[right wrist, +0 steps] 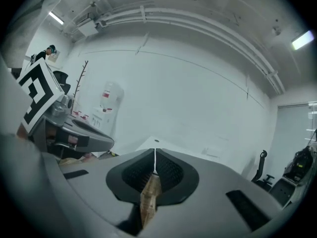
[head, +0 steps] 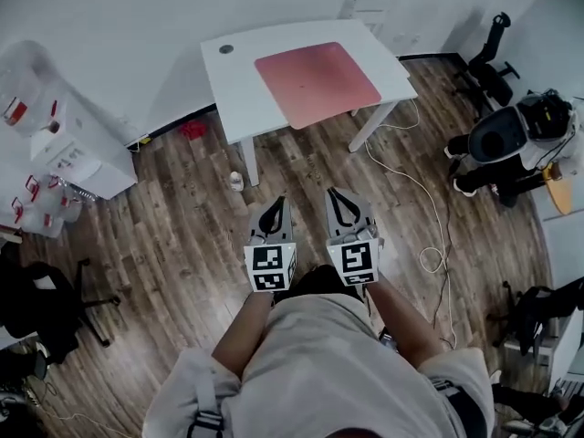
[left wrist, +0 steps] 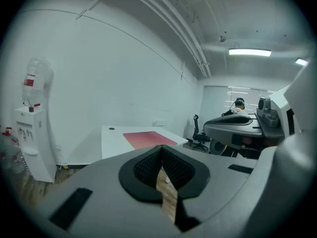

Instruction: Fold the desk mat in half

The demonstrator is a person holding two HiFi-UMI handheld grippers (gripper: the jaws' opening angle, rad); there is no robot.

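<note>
The flat pink rectangular desk mat [head: 318,83] lies fully unfolded on the white rectangular desk [head: 233,80], upper centre of the head view. The fold looks not yet begun: the left gripper [head: 272,212] and right gripper [head: 343,206] hang mid-frame, well apart from it, jaws pressed together on nothing

desk mat [head: 318,83]: pink, matt, smooth. desk [head: 235,80] top: white, smooth, slight sheen. floor [head: 173,245]: wood-look planks w/ visible grain, low sheen. left gripper [head: 272,206] & right gripper [head: 341,196]: grey matt plastic shells, black ribbed pads [left wrist: 146,168]. water bottle [left wrist: 34,81]: clear plastic. person's top [head: 319,372]: pale cloth, creased.
</note>
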